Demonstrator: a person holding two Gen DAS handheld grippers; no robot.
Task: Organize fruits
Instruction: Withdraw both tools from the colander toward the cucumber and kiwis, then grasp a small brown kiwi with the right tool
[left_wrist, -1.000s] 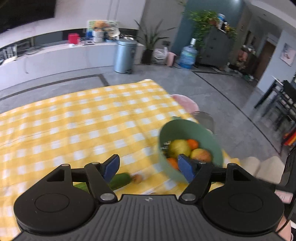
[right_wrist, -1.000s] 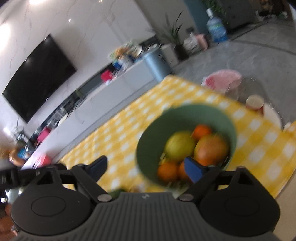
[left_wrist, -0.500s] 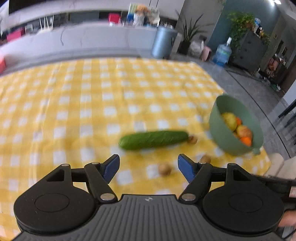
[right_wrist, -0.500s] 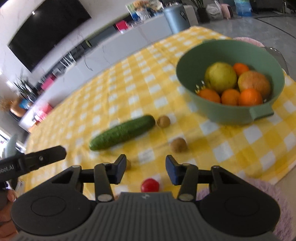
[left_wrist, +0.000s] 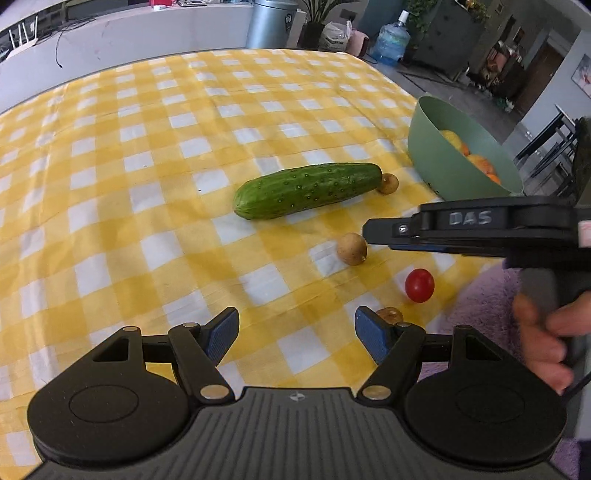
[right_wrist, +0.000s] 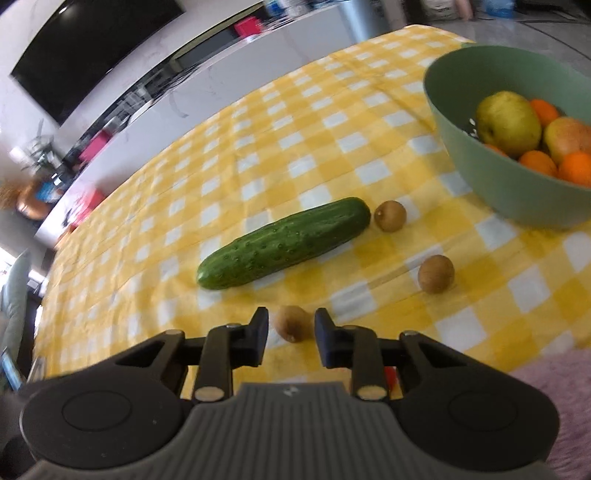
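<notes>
Yellow checked tablecloth (left_wrist: 147, 184), living room beyond: a green bowl (right_wrist: 480, 177) already holds fruit. Just beside it lie a cucumber (right_wrist: 284, 242), small brown fruits (right_wrist: 436, 274) and a tomato (left_wrist: 419, 285). The left gripper (left_wrist: 295, 336) hangs open and empty. The right gripper (right_wrist: 288, 338) has just narrowed its jaws on nothing, with one fruit showing beyond them. Gathering appears under way; the next grasp calls for reopening.

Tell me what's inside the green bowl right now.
The bowl holds a yellow-green pear, a reddish-yellow fruit and several oranges. Its near wall and the top fruit hide whatever lies deeper.
</notes>
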